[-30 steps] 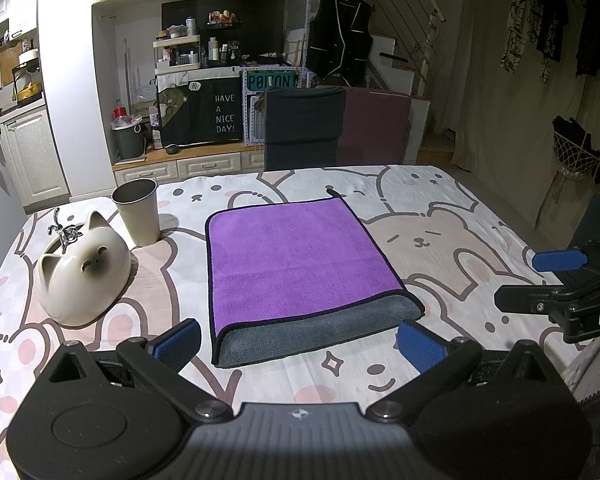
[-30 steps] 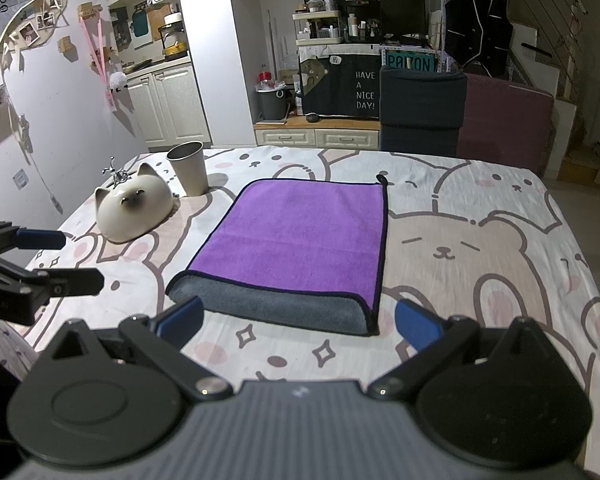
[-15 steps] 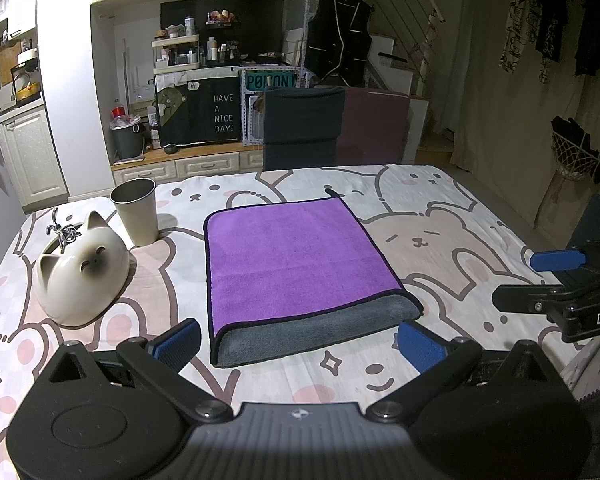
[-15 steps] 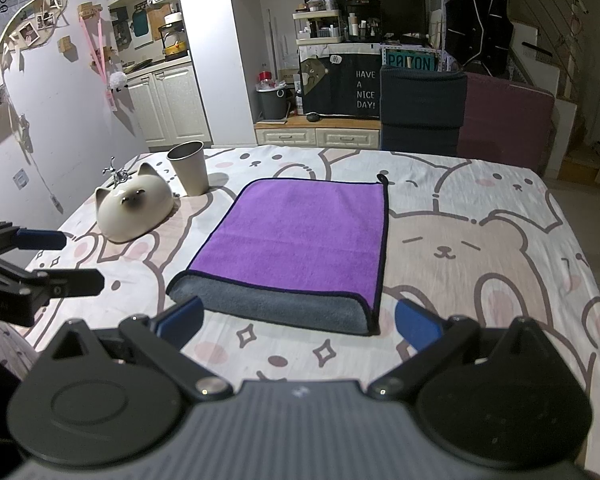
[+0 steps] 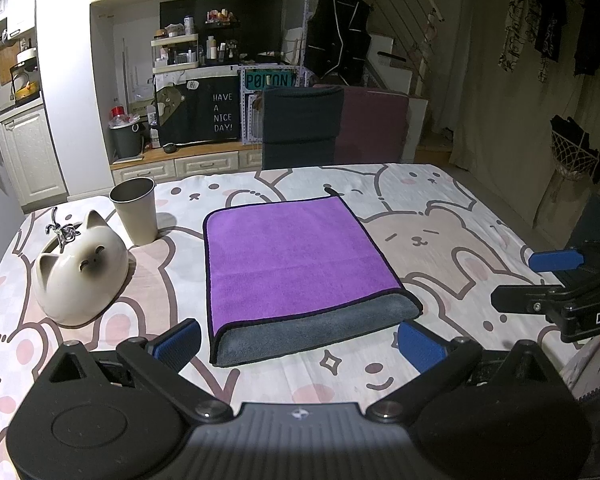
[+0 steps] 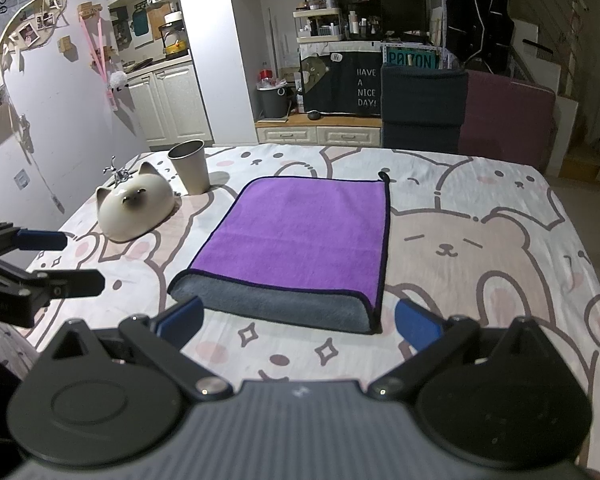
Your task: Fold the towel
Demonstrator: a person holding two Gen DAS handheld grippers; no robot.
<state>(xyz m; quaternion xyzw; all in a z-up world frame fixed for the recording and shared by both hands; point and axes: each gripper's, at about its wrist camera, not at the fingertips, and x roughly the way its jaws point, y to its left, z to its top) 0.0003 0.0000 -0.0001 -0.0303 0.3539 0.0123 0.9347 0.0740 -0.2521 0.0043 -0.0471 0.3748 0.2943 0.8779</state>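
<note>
A purple towel point(image 5: 296, 256) with a grey underside lies folded flat on the table, its grey fold edge toward me; it also shows in the right wrist view point(image 6: 300, 232). My left gripper point(image 5: 298, 344) is open and empty, held just short of the towel's near edge. My right gripper point(image 6: 298, 322) is open and empty, also just short of that edge. The right gripper also shows at the right of the left wrist view point(image 5: 540, 280), and the left gripper at the left of the right wrist view point(image 6: 60, 260).
A cat-shaped ceramic bowl point(image 5: 80, 272) and a grey cup point(image 5: 136, 210) stand left of the towel on the bear-print tablecloth point(image 5: 440, 240). A dark chair point(image 5: 300, 128) stands at the table's far edge. Cabinets and shelves lie beyond.
</note>
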